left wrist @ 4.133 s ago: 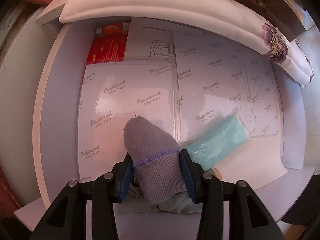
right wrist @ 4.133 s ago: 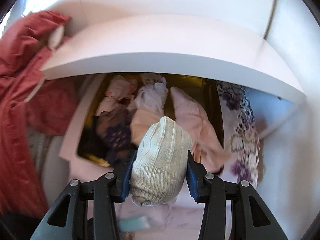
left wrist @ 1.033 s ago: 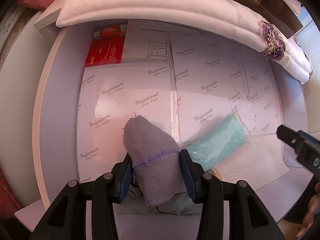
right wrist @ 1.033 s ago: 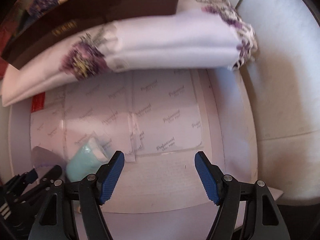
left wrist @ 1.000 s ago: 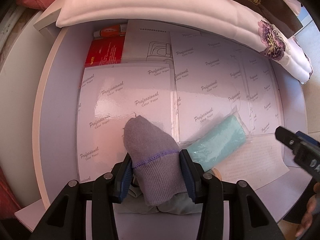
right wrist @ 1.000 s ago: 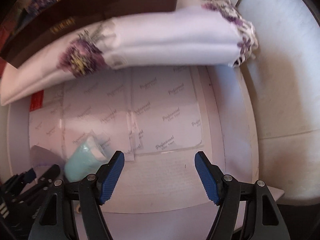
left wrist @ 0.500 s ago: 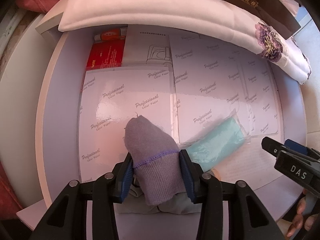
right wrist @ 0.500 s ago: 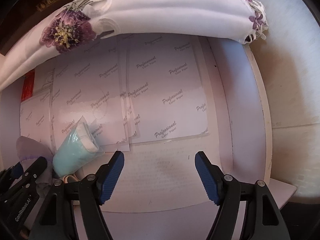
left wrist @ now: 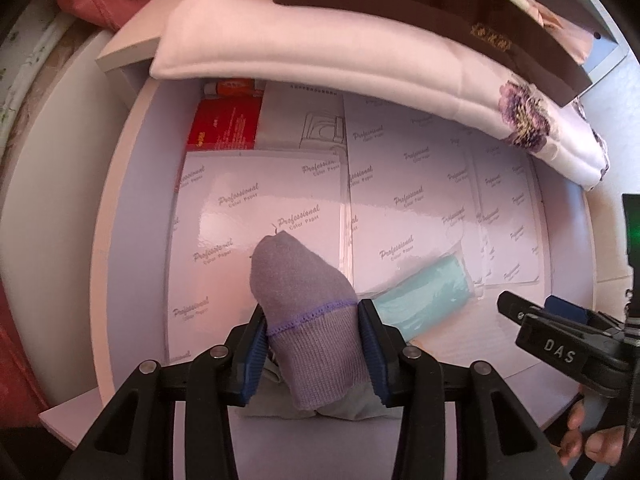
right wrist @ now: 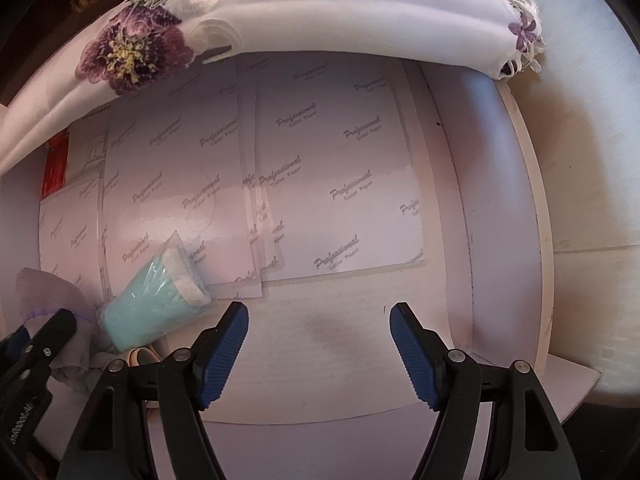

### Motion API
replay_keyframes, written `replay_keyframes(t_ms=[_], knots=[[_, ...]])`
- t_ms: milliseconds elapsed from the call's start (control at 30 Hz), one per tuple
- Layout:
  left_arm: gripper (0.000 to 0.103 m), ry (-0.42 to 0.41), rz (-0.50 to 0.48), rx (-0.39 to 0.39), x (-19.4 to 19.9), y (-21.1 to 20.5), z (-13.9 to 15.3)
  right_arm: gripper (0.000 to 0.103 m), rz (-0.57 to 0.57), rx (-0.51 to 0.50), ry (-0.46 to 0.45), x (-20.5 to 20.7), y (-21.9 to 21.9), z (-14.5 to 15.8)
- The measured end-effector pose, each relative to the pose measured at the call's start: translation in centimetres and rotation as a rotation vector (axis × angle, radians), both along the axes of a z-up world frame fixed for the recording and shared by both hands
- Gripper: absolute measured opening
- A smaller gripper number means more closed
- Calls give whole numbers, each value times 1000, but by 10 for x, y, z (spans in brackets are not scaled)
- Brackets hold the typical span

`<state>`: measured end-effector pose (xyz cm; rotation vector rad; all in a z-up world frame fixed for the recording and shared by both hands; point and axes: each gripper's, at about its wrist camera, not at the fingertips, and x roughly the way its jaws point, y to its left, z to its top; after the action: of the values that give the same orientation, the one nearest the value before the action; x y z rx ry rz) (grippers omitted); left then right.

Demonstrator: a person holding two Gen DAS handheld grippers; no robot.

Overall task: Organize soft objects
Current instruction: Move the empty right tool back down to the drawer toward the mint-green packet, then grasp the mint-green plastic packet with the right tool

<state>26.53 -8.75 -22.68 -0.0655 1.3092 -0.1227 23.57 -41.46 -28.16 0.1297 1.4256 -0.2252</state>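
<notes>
Clamping grey sock (left wrist: 304,312), left tool (left wrist: 313,344) held over glossy paper sheets (left wrist: 260,216). Right tool (right wrist: 319,344) spread apart, nothing gripped, teal wrapped roll (right wrist: 154,300) beside it.

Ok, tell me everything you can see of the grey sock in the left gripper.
The grey sock is a soft knit, rolled into a rounded bundle. Its smoother toe end points away from the camera; a purple stitched line separates that from the ribbed cuff. The left gripper pinches the cuff between its blue pads. A loose thread sticks up at the tip. It hangs above the glossy photo paper sheets.
</notes>
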Motion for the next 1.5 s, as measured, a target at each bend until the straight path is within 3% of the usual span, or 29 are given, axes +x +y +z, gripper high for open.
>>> replay_keyframes(t_ms=[633,1000,1300,1500], knots=[[43,-101,82,-92,-3,23,44,74,-5,68,3,9,5,-7],[43,-130,56,-60,-8,20,51,75,20,153,17,15,23,-15],[43,-111,70,-52,-9,22,42,75,-52,383,62,26,39,-19],[43,-115,81,-60,-8,24,42,75,-138,442,111,43,48,-36]])
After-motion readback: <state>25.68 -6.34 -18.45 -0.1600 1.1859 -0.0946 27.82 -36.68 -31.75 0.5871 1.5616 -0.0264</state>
